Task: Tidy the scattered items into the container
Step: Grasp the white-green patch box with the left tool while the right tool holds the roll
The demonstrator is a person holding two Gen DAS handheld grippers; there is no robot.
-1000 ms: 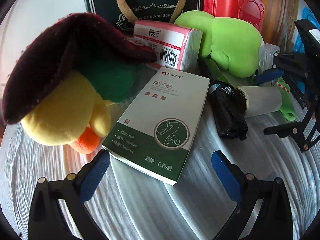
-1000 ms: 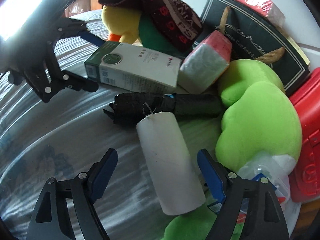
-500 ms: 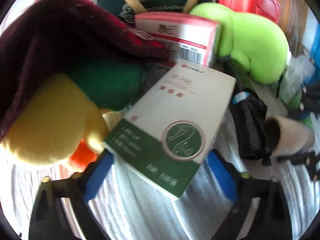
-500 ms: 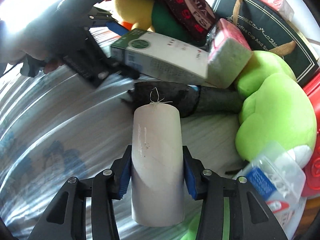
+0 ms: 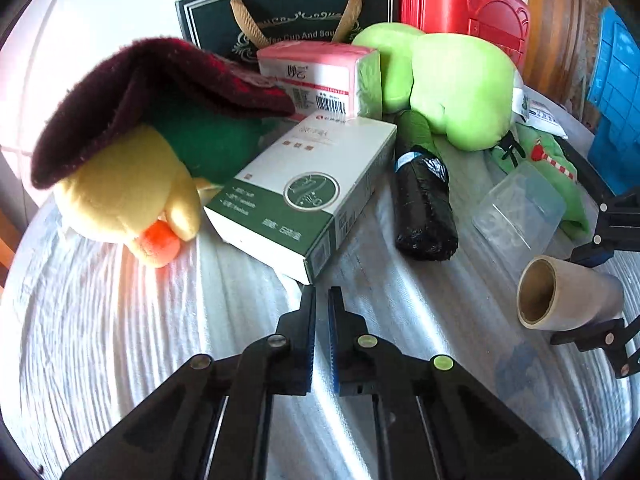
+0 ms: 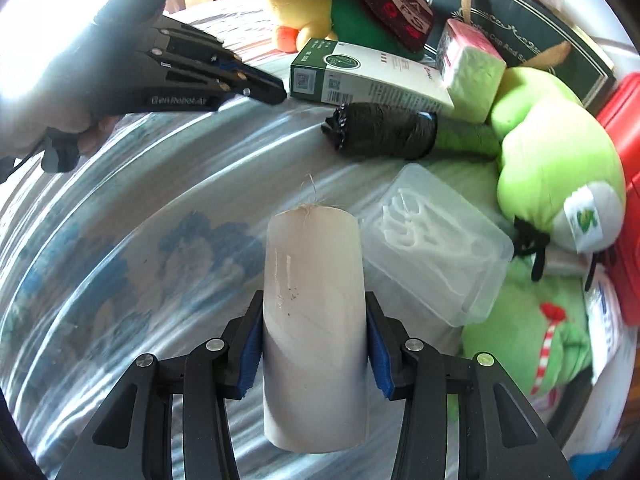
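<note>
The right tongs point(image 6: 314, 360), tilted steeply down, clamp the cardboard tube point(image 6: 314, 320) just above the bed point(image 6: 120, 240). The left tongs point(image 5: 321, 308), clenched empty, point at the green-and-white box point(image 5: 304, 196).

The red case point(image 5: 460, 4) at the far side is cut off by the top edge. In the right wrist view only a strip of it shows at the right. The blue crate point(image 5: 616, 92) on the right is cut off too. The dark hat point(image 5: 160, 92) hides the top of the yellow duck toy point(image 5: 120, 188). The green toy point(image 5: 452, 84) covers the far end of the black roll point(image 5: 424, 200). The near end of the paper tube point(image 6: 314, 320) is hidden behind the right claw point(image 6: 314, 356). The small print on the white and green box point(image 5: 308, 188) is too tiny to read. The person's hand point(image 6: 52, 92) on the left claw point(image 6: 276, 94) is washed out by bright light.
</note>
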